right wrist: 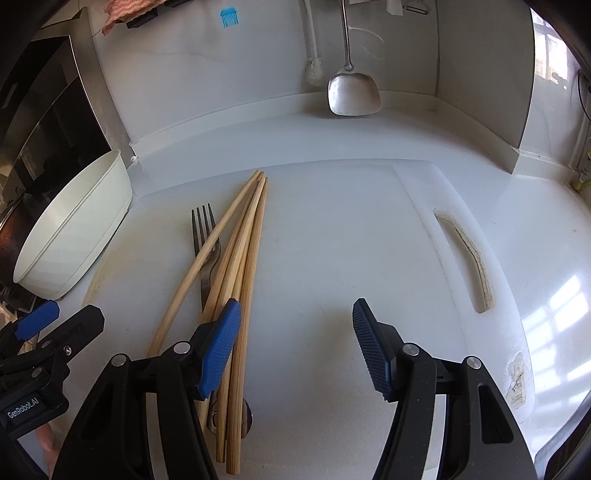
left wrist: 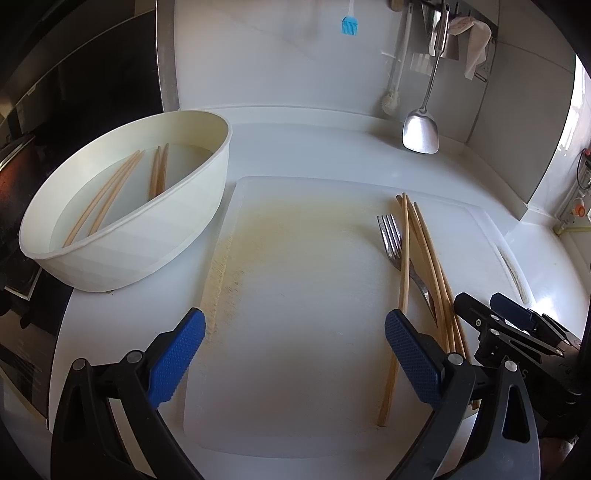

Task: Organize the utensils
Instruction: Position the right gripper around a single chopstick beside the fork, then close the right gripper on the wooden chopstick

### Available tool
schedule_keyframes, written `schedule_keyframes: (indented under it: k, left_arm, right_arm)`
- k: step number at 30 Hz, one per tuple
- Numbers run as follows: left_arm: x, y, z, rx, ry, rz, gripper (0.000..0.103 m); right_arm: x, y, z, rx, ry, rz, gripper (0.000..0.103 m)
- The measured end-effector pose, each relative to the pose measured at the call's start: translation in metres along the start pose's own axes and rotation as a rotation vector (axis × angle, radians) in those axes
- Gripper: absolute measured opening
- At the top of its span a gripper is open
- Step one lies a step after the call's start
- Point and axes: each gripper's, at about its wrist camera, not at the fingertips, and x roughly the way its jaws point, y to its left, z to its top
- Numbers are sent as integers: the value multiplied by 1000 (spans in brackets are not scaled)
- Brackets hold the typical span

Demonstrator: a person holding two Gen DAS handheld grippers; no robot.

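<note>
Progress: partial. Four chopsticks already lie in the tub (left wrist: 122, 206), which stands at the far left on the worktop (left wrist: 314, 147), beside the board (left wrist: 295, 295). I judge these as sorted.

Outstanding: a bundle of loose chopsticks (right wrist: 240, 266) and one fork (right wrist: 205, 236) lie on the left part of the board in my right view, on its right side in my left view. The fork lies under the sticks, tines pointing far, its handle crossed by at least one stick. I count about five sticks; the exact number is unclear where they overlap.

My left gripper (left wrist: 295, 354) hangs above bare board, jaws spread wide, nothing between them. My right gripper (right wrist: 295, 339) has its jaws spread too and empty; its left pad sits over the near end of the bundle, though I cannot tell whether it touches. The bundle lies outside the gap, just to its left.

Judgement: roughly half the sticks are moved. The fork and the remaining sticks are left.

Surface: white plastic board, stained yellow toward its left, with a discoloured handle slot (right wrist: 469, 258) at the right. White worktop, glossy.

Room: white walls in a corner; a steel spatula (right wrist: 352, 88) and a blue brush (left wrist: 349, 24) hang at the far wall. Dark appliance at left. Daylight enters from the right.
</note>
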Motion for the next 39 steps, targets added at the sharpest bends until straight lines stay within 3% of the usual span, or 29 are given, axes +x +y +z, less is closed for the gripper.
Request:
schedule_keyframes:
  k: [15,25,39]
  left_arm:
    - [4,-3,4,6,5,-14,96]
    - [15,-22,6,53,7,-51,96]
    - [37,-44,10,114,18,-56,96]
  right_arm:
    - [5,9,2,-84,1,-81,60]
    - [1,0,-1,-86,-18,-87,41]
    - [-3,-18,2,-56,-28,-101,36]
